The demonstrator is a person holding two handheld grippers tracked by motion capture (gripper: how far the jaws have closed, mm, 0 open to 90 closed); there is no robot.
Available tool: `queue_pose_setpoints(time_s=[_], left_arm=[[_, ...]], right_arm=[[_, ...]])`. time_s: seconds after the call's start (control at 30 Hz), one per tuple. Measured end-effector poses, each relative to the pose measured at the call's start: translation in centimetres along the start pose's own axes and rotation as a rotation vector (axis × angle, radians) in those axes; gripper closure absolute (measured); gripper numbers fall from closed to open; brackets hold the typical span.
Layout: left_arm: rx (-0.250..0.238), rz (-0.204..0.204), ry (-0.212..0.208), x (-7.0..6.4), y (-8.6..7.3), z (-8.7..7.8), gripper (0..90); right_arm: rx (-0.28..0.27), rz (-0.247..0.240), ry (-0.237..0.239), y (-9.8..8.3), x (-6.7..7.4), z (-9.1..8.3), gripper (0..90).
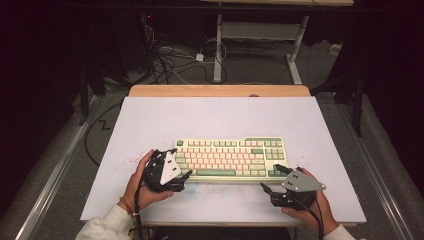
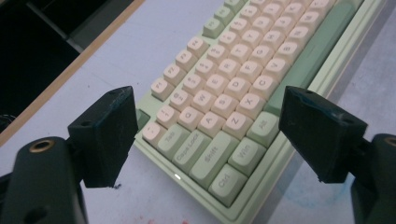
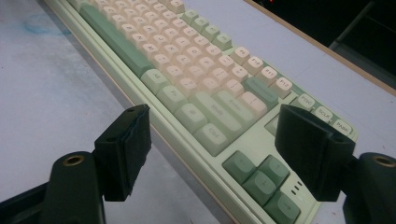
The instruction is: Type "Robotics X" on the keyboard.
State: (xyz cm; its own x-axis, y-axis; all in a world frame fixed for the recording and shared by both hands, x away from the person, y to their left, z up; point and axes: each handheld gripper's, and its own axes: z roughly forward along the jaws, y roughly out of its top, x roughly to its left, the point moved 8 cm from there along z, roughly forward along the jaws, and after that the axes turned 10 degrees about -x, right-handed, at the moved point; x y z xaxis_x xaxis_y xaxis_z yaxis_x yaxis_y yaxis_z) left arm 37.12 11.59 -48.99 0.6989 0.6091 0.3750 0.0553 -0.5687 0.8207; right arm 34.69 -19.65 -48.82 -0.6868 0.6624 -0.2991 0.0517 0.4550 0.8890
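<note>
A pale green keyboard [image 1: 230, 159] with cream and green keys lies flat on the white board [image 1: 215, 117], near its front edge. My left gripper [image 1: 185, 181] sits at the keyboard's front left corner. In the left gripper view the keyboard [image 2: 224, 93] corner lies between the wide-apart jaws of the left gripper [image 2: 208, 100], and neither pad presses on it. My right gripper [image 1: 270, 176] is at the front right corner. In the right gripper view it [image 3: 214, 116] stands open, one jaw over the board, the other over the keyboard [image 3: 196, 79] near the arrow keys.
The board rests on a wooden table whose far edge [image 1: 220, 90] shows beyond it. Cables [image 1: 170, 60] and the legs of another desk [image 1: 218, 50] are on the floor behind. A blue smudge [image 3: 44, 23] and red specks [image 1: 127, 161] mark the board.
</note>
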Motion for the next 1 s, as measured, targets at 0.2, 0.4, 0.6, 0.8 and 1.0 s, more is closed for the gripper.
queue_pose_setpoints(time_s=[0.2, 0.4, 0.6, 0.8, 1.0], left_arm=[[0.015, -0.032, 0.007, 0.1, -1.2, -0.7, 18.4], [0.036, -0.041, 0.005, -0.2, -2.3, -1.2, 17.3], [0.061, -0.065, -0.004, -0.9, -3.4, -1.4, 17.4], [0.080, -0.083, -0.029, -1.5, -4.0, -1.5, 17.4], [0.088, -0.079, -0.037, -1.7, -4.2, -1.5, 17.3]], right_arm=[[0.003, 0.007, -0.007, 0.1, -0.1, 0.2, 27.0], [0.004, 0.016, -0.009, 0.5, -0.2, 0.6, 28.1], [0.007, 0.038, -0.012, 0.8, -0.4, 1.3, 30.0], [0.013, 0.045, -0.017, 1.3, -0.6, 2.1, 32.1], [0.023, 0.051, -0.009, 1.7, -0.8, 3.0, 37.3]])
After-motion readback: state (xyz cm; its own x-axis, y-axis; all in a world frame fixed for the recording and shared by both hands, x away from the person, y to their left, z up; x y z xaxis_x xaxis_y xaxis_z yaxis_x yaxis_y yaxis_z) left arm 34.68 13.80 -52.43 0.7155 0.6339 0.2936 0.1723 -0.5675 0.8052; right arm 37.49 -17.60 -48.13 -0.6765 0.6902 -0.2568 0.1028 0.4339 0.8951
